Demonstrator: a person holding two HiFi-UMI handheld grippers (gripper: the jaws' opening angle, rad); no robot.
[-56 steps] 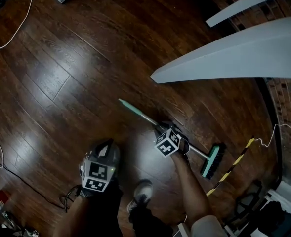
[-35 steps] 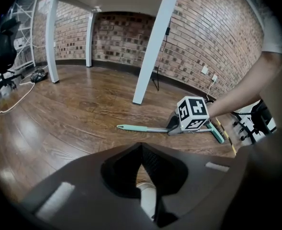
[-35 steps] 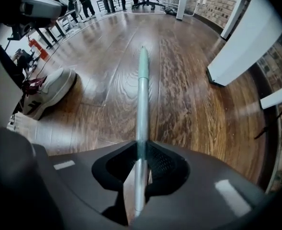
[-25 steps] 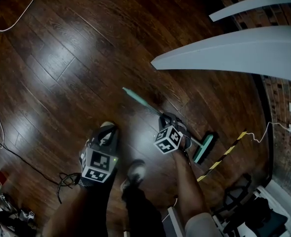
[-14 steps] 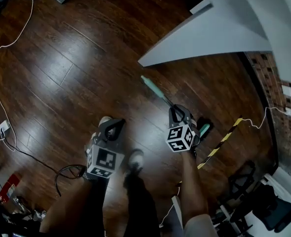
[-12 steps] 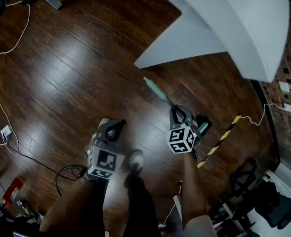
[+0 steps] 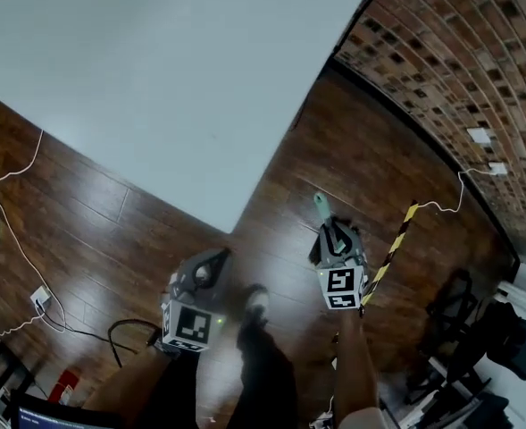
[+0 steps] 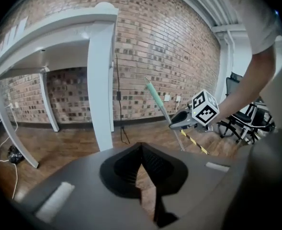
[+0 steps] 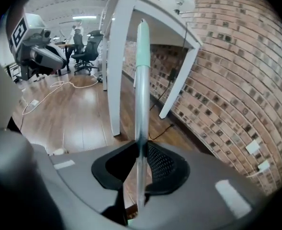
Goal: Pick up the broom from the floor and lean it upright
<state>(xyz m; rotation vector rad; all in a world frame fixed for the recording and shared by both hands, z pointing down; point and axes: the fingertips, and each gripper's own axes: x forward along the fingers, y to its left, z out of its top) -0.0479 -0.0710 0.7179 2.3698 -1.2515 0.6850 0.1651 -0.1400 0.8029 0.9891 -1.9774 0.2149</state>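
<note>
My right claw (image 9: 141,147) clamped on broom (image 9: 142,80) shaft, near upright beside brick wall (image 9: 227,80).
My left claw (image 8: 141,147) closed, empty. Shaft looks stiff, light, slick; hold mid-shaft or it slides.

head view steeply down, gripper views across room (sharing brick wall (image 8: 179,51))

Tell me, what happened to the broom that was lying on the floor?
The broom no longer lies flat on the floor. Its handle now points upward, clamped in the right tongs, which already held it. The left tongs stayed shut and empty.
</note>
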